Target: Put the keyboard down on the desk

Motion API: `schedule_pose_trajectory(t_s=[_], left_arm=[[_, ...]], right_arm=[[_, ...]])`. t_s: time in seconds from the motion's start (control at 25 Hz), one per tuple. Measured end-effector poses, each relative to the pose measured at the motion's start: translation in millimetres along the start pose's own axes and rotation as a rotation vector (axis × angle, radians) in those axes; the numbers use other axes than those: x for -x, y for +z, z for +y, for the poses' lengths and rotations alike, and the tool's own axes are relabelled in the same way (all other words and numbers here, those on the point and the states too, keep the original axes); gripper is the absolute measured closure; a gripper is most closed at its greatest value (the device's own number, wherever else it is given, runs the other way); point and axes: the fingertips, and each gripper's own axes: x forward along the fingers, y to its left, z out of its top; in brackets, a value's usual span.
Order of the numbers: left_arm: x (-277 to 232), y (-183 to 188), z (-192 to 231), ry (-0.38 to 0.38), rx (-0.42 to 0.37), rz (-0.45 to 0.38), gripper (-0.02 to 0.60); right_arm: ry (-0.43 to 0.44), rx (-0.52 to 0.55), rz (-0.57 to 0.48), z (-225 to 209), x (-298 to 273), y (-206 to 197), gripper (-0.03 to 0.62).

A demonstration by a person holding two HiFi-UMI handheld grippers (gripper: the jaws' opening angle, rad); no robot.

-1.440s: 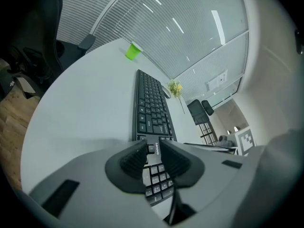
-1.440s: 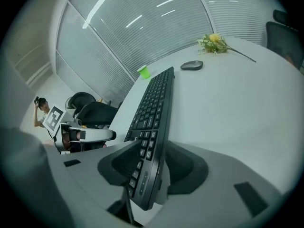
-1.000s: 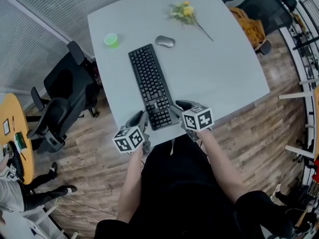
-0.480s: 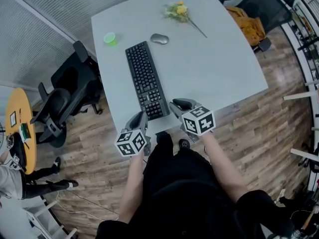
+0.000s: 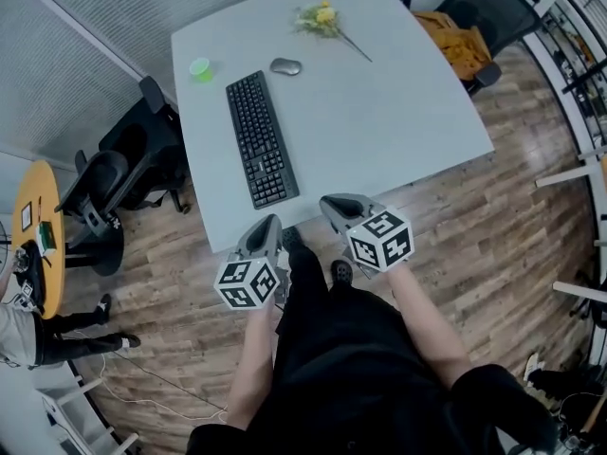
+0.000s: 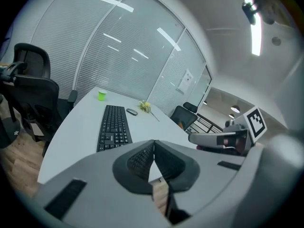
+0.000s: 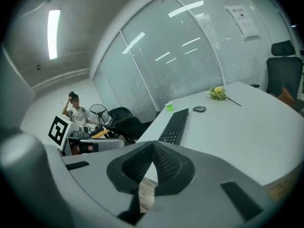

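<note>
- Head view: the keyboard [image 5: 256, 140] lies flat on the desk [image 5: 389, 121], in the upper left of the frame, and nothing touches it. A second ago both grippers flanked its near end. Now the left gripper [image 5: 268, 226] and the right gripper [image 5: 334, 207] sit in the lower middle, off the desk's near edge and over the wooden floor. The mouse [image 5: 285, 66], green cup [image 5: 200, 68] and flowers [image 5: 321, 19] stand beyond the keyboard's far end, as before.
- Left gripper view: the two dark pads meet at their tips with nothing between them, so this gripper is closed and empty. The keyboard rests on the desk at left of centre, well apart from the jaws.
- Right gripper view: its jaws are also pressed together on nothing. The keyboard lies ahead at mid-frame, untouched.
- Judgement: the keyboard has been let go and both tools drawn back, so the placing looks done, with nothing left but to step away.
</note>
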Motion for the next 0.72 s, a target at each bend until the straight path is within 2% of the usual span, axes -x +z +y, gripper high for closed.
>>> schedule_pose_trajectory(t_s=[0.32, 0.48, 0.72], left_arm=[[48, 10, -54, -0.002, -0.033, -0.103, 0.581], [68, 23, -65, 0.002, -0.058, -0.154, 0.581], [76, 35, -70, 0.016, -0.105, -0.195, 0.581]], right_arm=[[0.041, 0.092, -0.093, 33, 58, 12, 0.585], [0.079, 0.113, -0.130, 52, 74, 24, 0.585], [0.076, 0.147, -0.168, 61, 82, 41, 0.585]])
